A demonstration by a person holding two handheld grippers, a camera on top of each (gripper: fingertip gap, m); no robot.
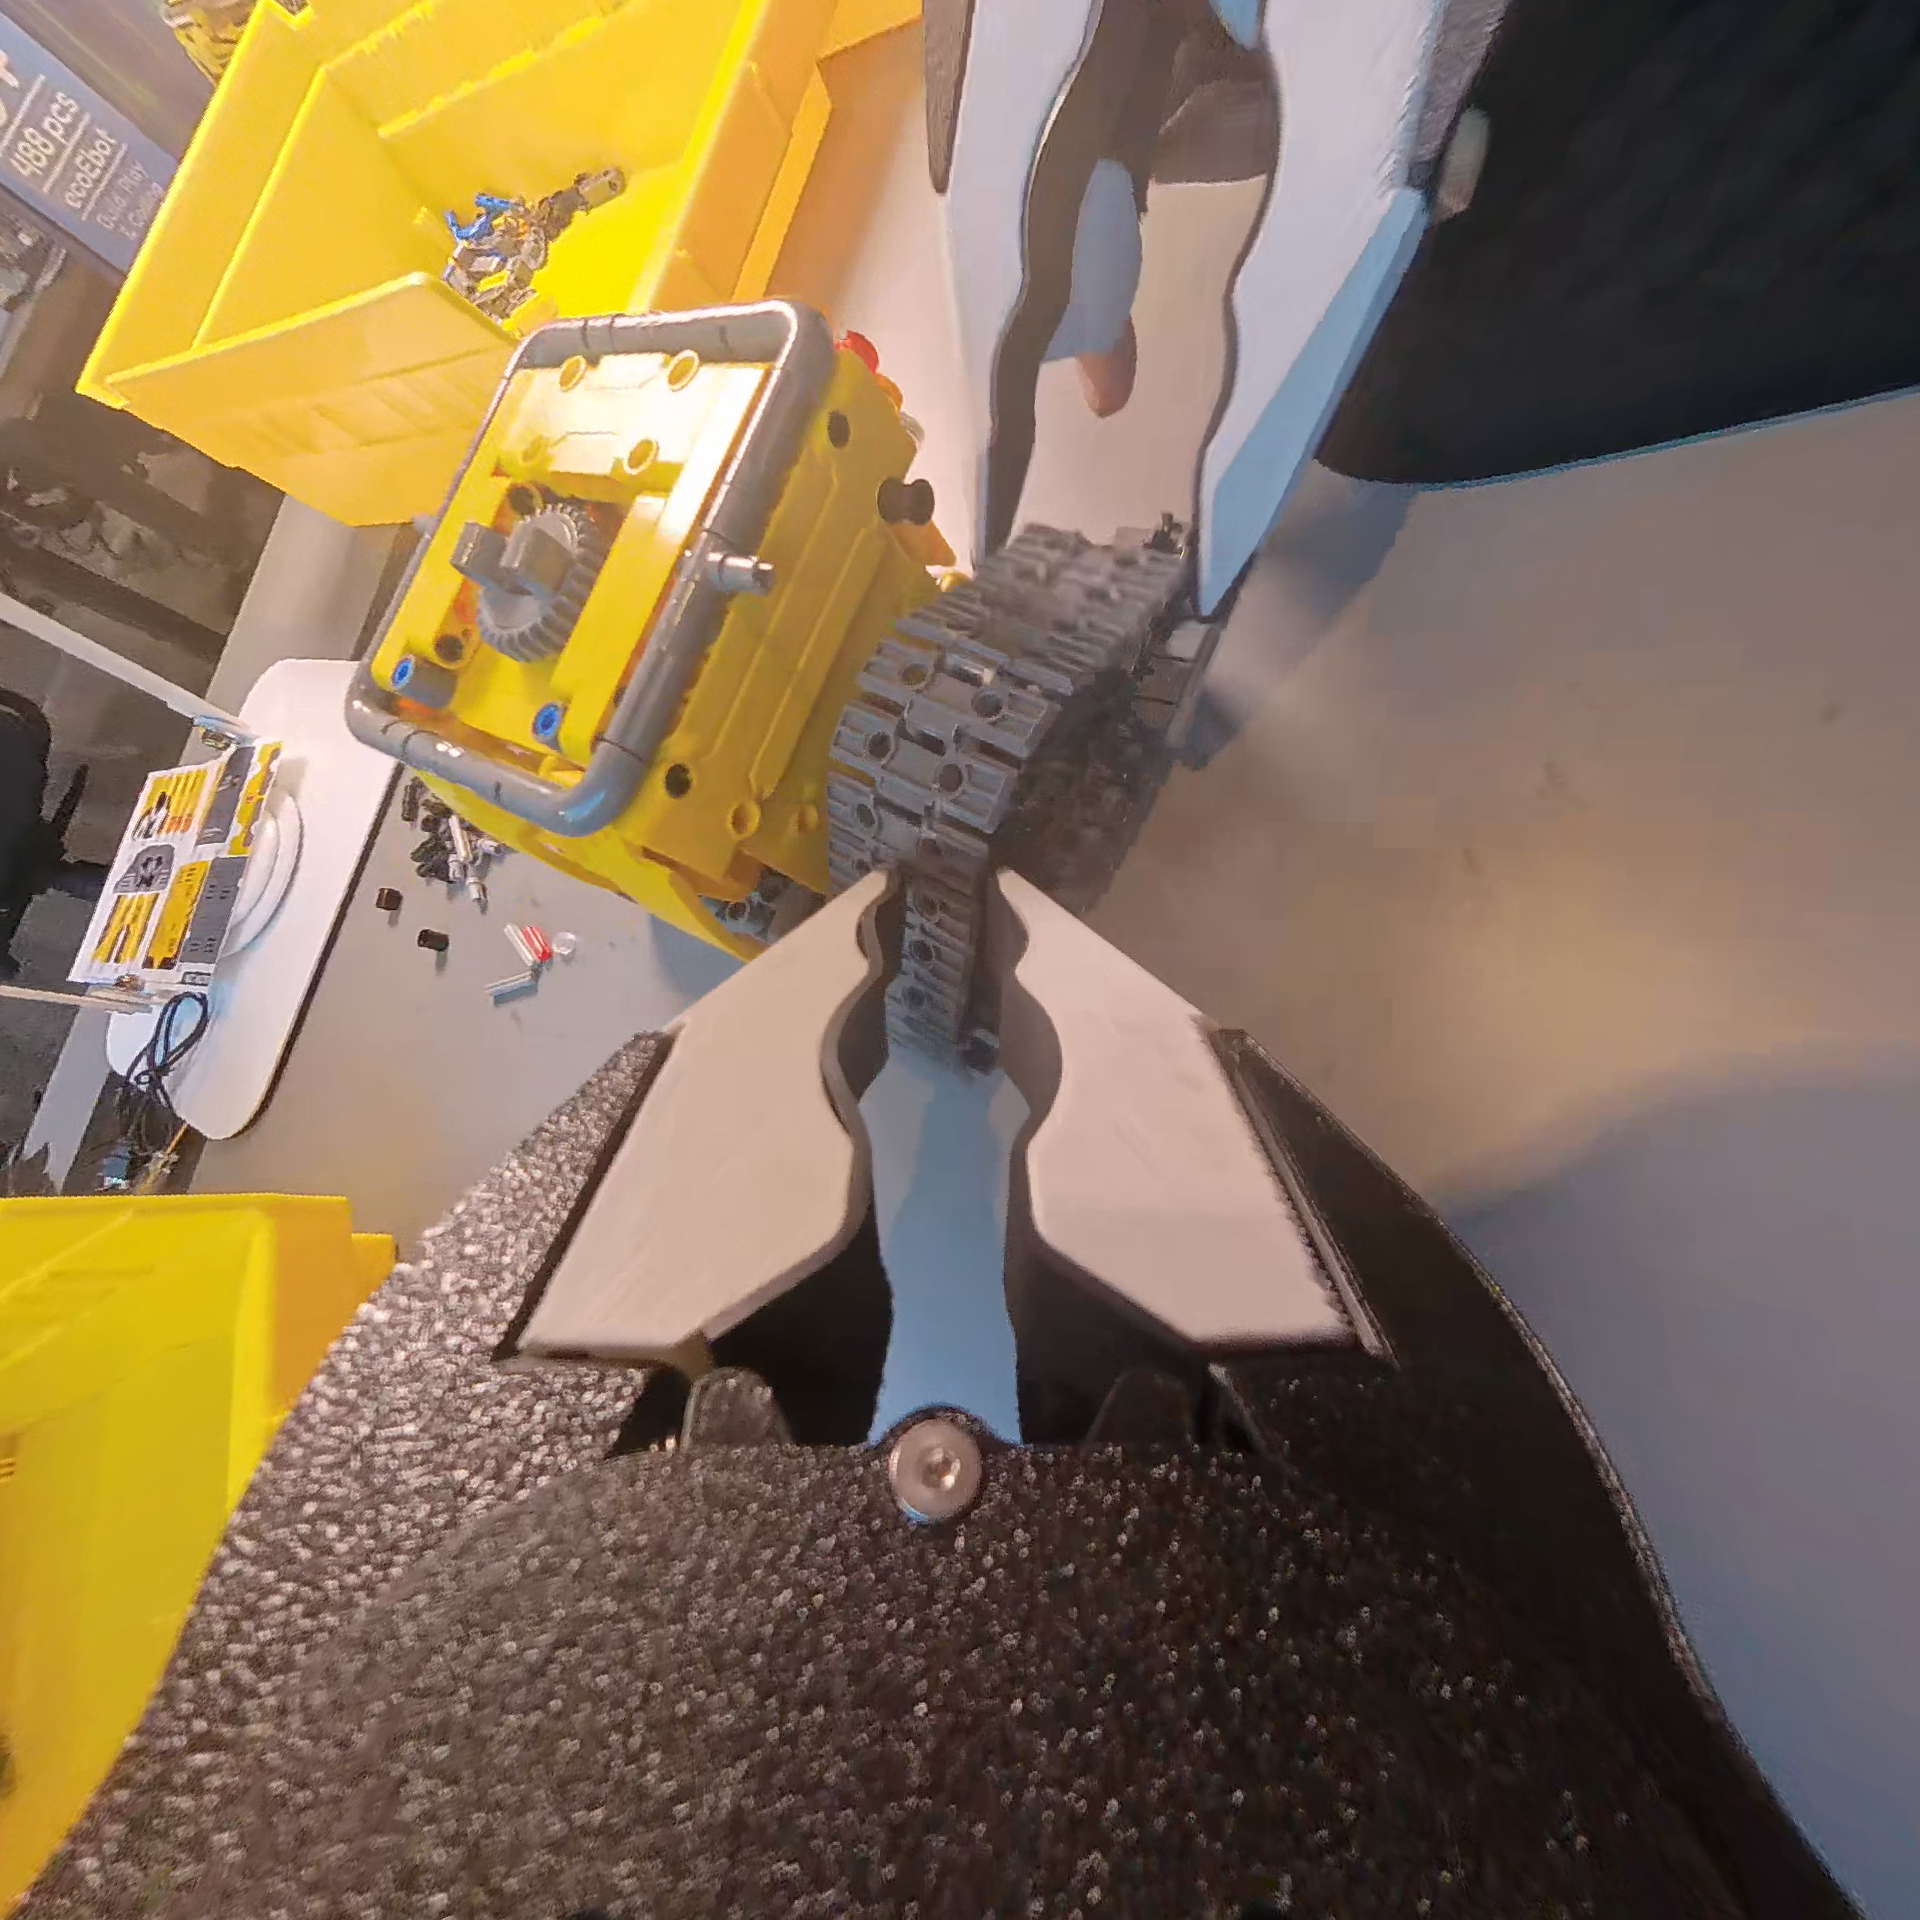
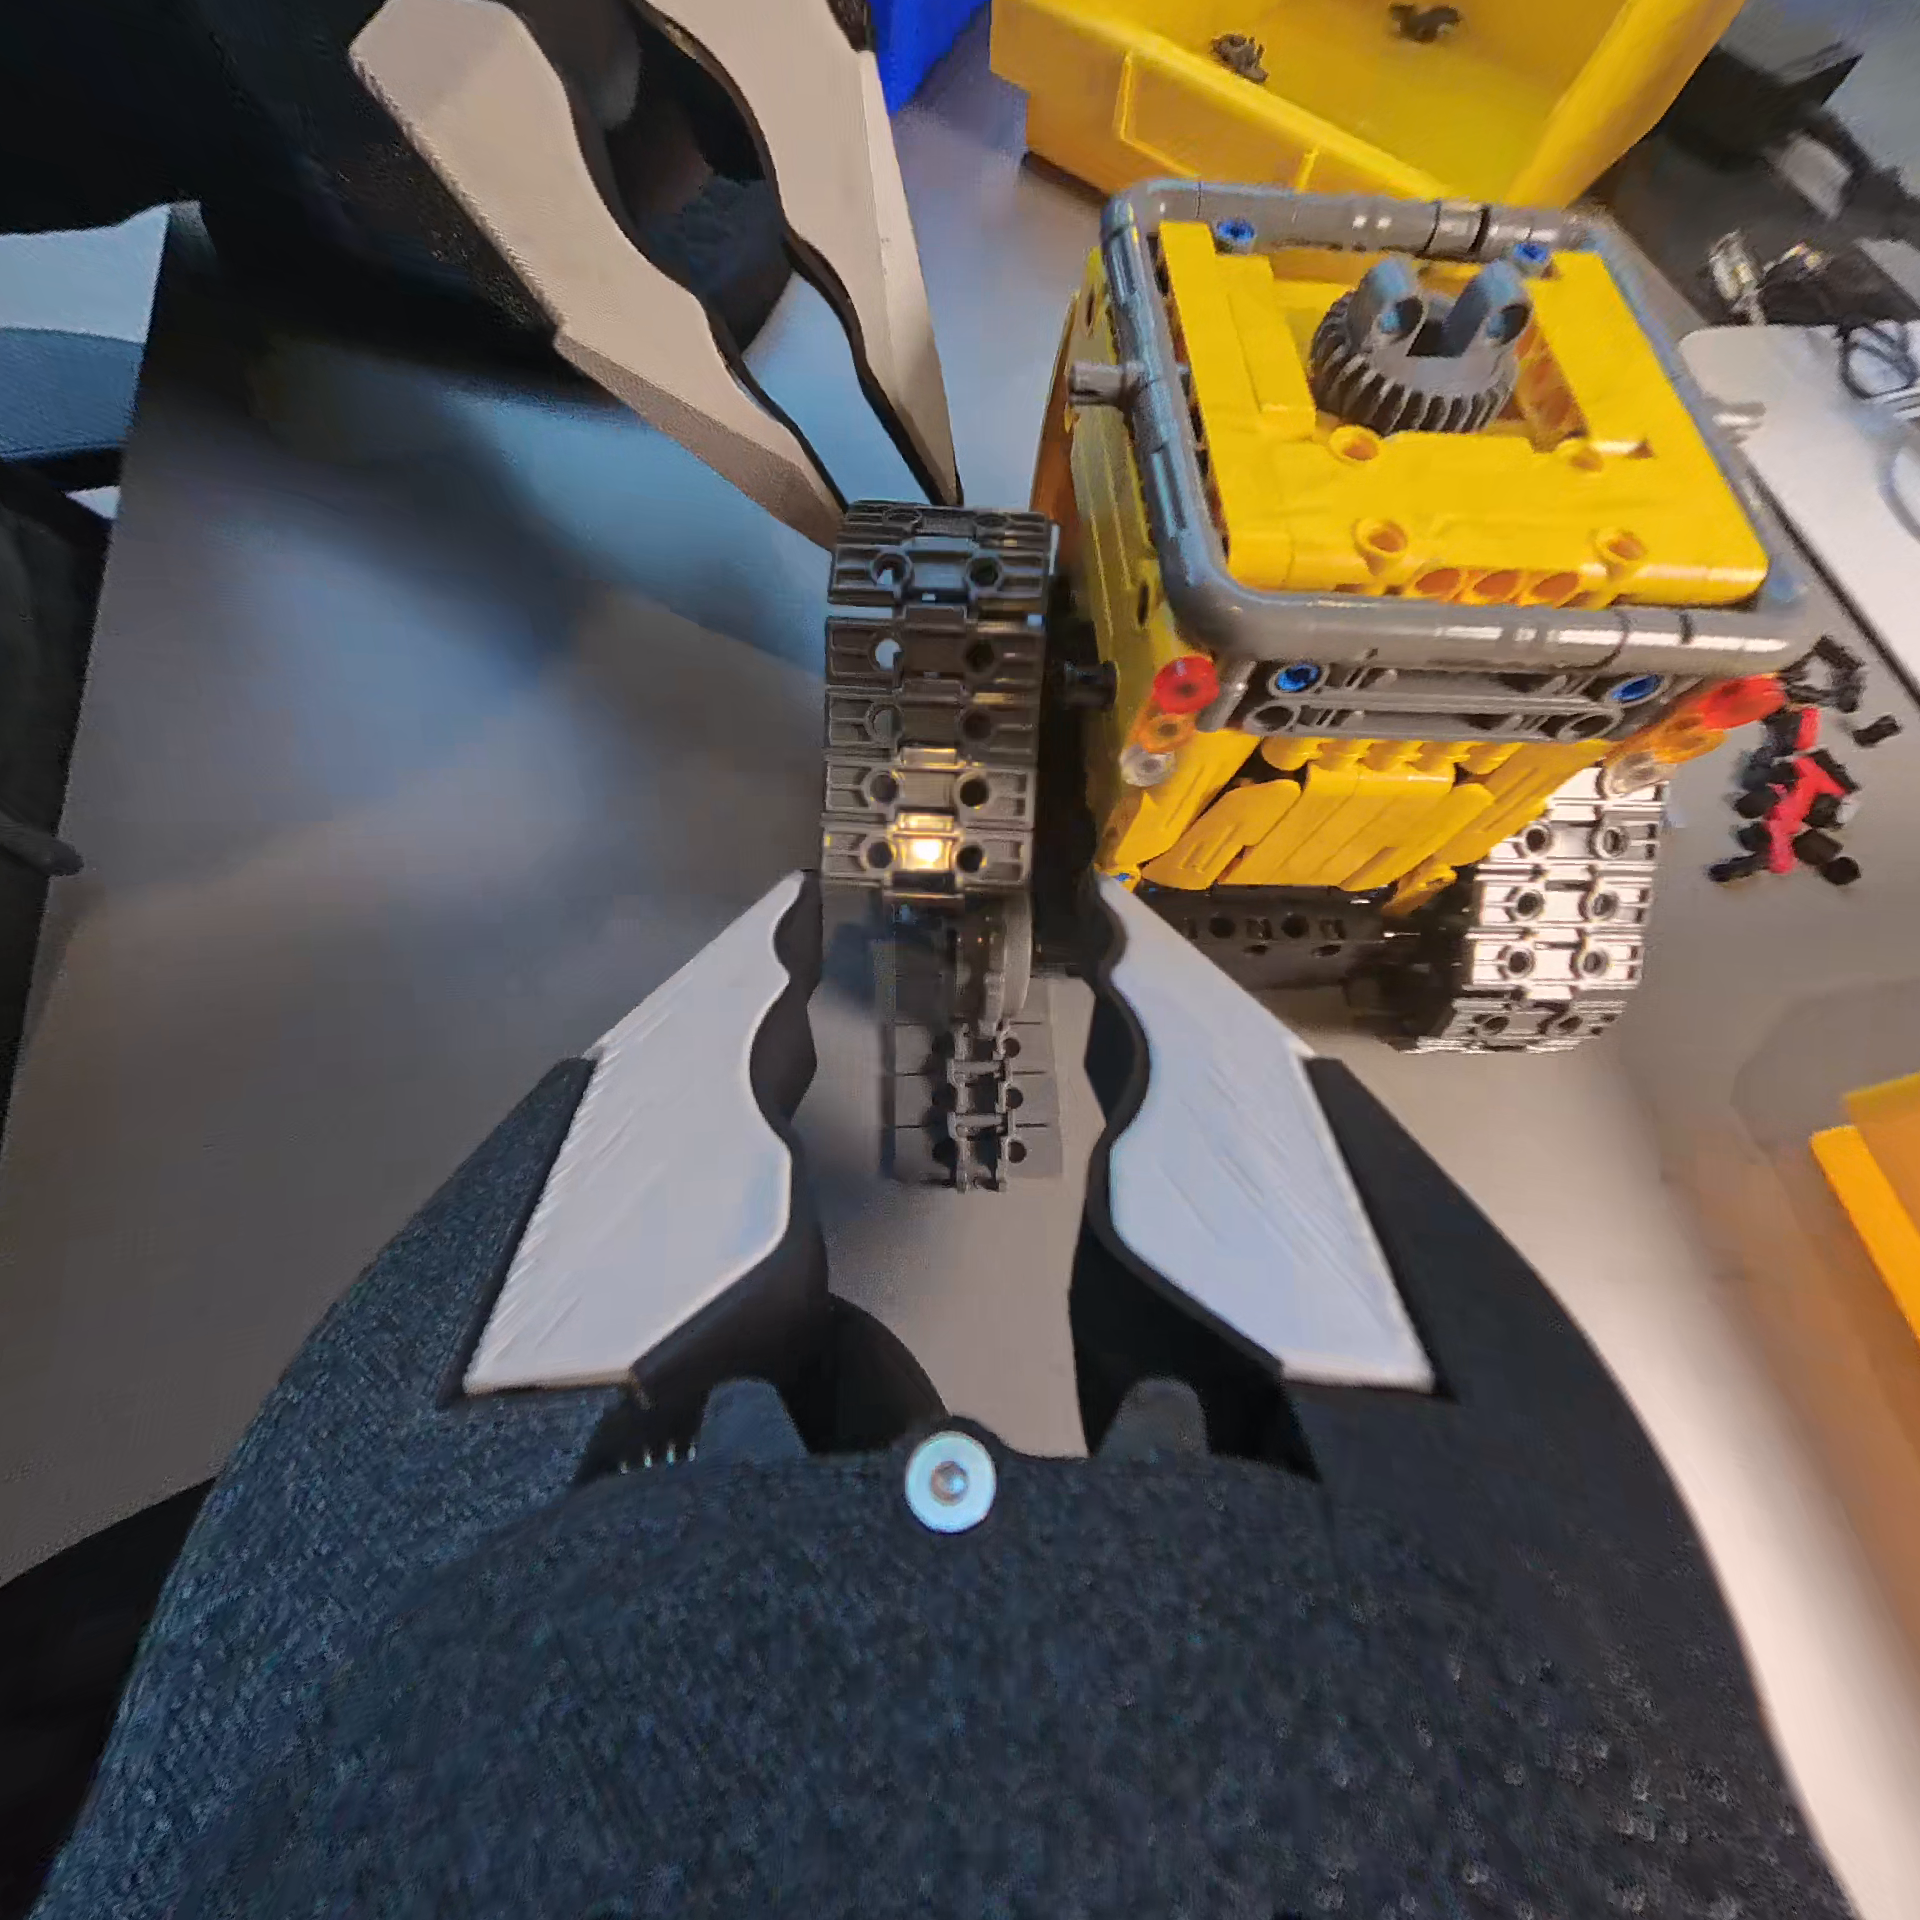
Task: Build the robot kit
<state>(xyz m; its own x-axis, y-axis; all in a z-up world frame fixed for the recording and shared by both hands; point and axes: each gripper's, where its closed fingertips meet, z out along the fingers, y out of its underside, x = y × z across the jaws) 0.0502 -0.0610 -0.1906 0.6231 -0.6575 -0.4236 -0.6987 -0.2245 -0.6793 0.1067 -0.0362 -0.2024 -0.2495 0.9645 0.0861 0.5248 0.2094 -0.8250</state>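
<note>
A yellow brick-built tracked vehicle with a grey tube frame and a gear on top stands on the grey table. It also shows in the right wrist view. Its grey link track lies between both grippers. My left gripper is shut on one end of this track. My right gripper is closed around the opposite end of the track, one finger between track and body. Each gripper shows in the other's view: the right one and the left one.
Yellow bins stand behind the vehicle, and another is at the lower left. Small loose parts lie beside the vehicle. A printed sheet rests on a white board. An orange tray edge is on the right.
</note>
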